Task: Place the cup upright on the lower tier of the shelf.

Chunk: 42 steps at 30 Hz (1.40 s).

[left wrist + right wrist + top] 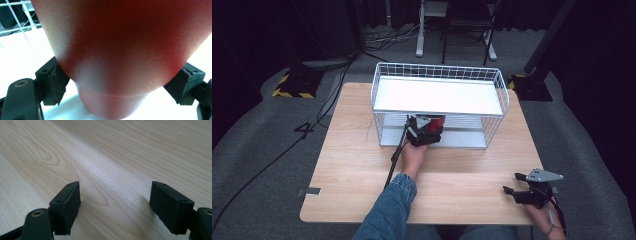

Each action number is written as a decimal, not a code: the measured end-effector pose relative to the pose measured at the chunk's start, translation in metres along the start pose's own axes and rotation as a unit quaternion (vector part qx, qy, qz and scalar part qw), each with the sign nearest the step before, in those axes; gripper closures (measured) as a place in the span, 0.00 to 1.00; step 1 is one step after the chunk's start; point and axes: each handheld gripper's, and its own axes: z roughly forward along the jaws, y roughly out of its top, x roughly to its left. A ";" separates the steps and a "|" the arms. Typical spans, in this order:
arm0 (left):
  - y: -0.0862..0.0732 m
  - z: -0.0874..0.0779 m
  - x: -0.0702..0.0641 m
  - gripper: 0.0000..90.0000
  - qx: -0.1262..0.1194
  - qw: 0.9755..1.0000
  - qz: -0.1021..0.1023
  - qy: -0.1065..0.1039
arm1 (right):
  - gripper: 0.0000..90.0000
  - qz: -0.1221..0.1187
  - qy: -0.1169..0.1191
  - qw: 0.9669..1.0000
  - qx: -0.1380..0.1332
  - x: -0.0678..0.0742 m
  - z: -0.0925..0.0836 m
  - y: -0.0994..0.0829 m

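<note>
The fingers (53, 82) of the left gripper (120, 82) were pinching a red object (120, 50), one finger on each side of it. In the left gripper view this object was very close to the camera, smooth and rounded, and I could not tell what kind of thing it was. White wire bars and a white surface stood behind it.

In the high view the left gripper (426, 131) was at the open front of a white wire rack (439, 102), under its white top shelf, and the red object (438, 121) was visible there just beside the gripper. The left hand (413, 156) with a blue denim sleeve (391, 210) reached forward to it.

The fingers (67, 206) of the right gripper (120, 207) were spread apart with nothing between them, low over the bare wood. This right gripper (532, 187) was near the right front corner of the wooden table (352, 150), well apart from the rack.
</note>
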 end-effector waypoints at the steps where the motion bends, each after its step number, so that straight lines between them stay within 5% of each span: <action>1: 0.000 0.002 0.000 0.18 0.001 1.000 -0.002 0.000 | 0.28 0.001 0.000 1.000 0.000 0.000 0.000 0.000; 9: -0.004 0.009 0.002 0.18 0.015 0.999 -0.014 0.029 | 0.27 0.002 0.000 1.000 0.001 0.000 0.000 0.000; 12: -0.004 0.010 0.001 0.18 0.019 0.999 -0.004 0.032 | 0.27 0.002 -0.001 1.000 0.001 0.000 0.000 0.000; 13: -0.004 0.010 0.001 0.18 0.019 0.999 -0.004 0.032 | 0.27 0.002 -0.001 1.000 0.001 0.000 0.000 0.000; 14: -0.003 0.011 0.004 0.18 0.011 0.999 0.020 0.029 | 0.27 0.002 -0.001 1.000 0.001 0.000 0.000 0.000; 17: -0.003 0.011 0.004 0.18 0.011 0.999 0.019 0.030 | 0.27 0.001 -0.002 1.000 0.001 0.000 0.000 0.000; 18: -0.003 0.011 0.003 0.18 0.015 1.000 0.017 0.011 | 0.27 0.002 -0.002 1.000 0.001 0.000 0.000 0.000; 19: -0.004 0.010 0.001 0.18 0.019 0.999 -0.003 0.031 | 0.27 0.002 -0.002 1.000 0.001 0.000 0.000 0.000; 21: -0.003 0.010 0.002 0.18 0.014 0.999 0.011 0.037 | 0.27 0.001 -0.002 1.000 0.000 0.000 0.000 0.000; 22: -0.003 0.010 0.001 0.17 0.018 0.999 -0.008 0.031 | 0.27 0.000 -0.003 1.000 0.000 0.000 0.000 0.000; 24: -0.003 0.010 0.001 0.17 0.017 0.999 -0.010 0.029 | 0.27 -0.001 -0.003 1.000 0.000 0.000 0.000 0.000; 28: -0.002 0.008 0.000 0.10 0.015 0.999 -0.005 0.031 | 0.27 0.000 -0.002 1.000 0.001 0.000 0.000 0.000; 30: 0.000 0.006 0.000 0.08 0.012 1.000 0.000 0.021 | 0.27 0.000 -0.002 1.000 0.001 0.000 0.000 0.000; 32: 0.001 0.004 0.001 0.07 0.011 1.000 0.012 -0.012 | 0.27 0.001 -0.002 1.000 0.001 0.000 0.000 0.000; 34: 0.000 -0.002 -0.002 0.05 0.012 1.000 0.003 -0.005 | 0.27 0.001 -0.002 1.000 0.001 0.000 0.000 0.000; 35: 0.003 -0.005 0.006 0.05 0.011 0.998 0.059 -0.003 | 0.27 0.001 -0.002 1.000 0.001 0.000 0.000 0.000; 36: -0.001 -0.008 -0.001 0.05 0.010 1.000 0.004 -0.010 | 0.27 0.001 -0.001 1.000 0.000 0.000 0.000 0.000; 42: -0.008 -0.030 0.004 0.05 0.008 1.000 -0.011 -0.003 | 0.27 0.002 -0.002 1.000 0.001 0.000 0.000 0.000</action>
